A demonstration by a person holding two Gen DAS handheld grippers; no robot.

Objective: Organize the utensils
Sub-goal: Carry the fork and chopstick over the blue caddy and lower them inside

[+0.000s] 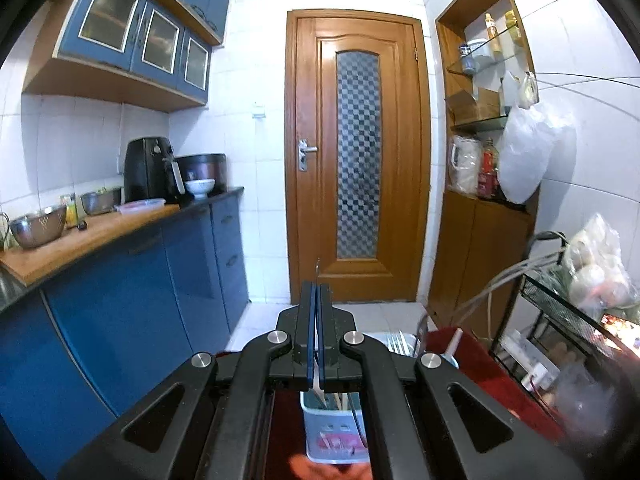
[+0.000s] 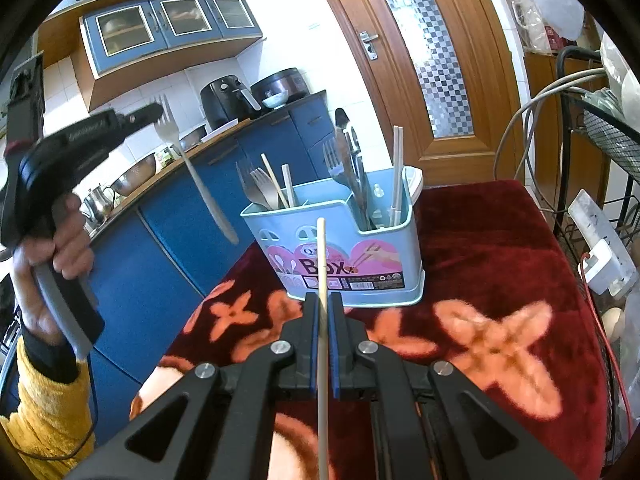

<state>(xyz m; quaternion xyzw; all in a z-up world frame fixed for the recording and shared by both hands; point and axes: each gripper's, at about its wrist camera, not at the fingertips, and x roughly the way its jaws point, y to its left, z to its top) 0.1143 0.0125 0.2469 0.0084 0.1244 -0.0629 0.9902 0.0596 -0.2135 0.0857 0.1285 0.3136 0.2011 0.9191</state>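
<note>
Right gripper [image 2: 325,300] is clamped on a single chopstick [image 2: 321,320], tip pointing at the blue utensil box [image 2: 360,256] just ahead on the red cloth [image 2: 500,240]. Left gripper [image 2: 154,114] is pinching a fork [image 2: 200,184], I think near its head, up beside the box.

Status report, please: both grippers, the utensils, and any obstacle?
Left gripper shut on fork, raised. Right gripper shut on chopstick. Utensil box ahead, nothing between.

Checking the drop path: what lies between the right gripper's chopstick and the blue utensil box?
Nothing: only bare red floral cloth separates the chopstick from the utensil box, per the right wrist view.
</note>
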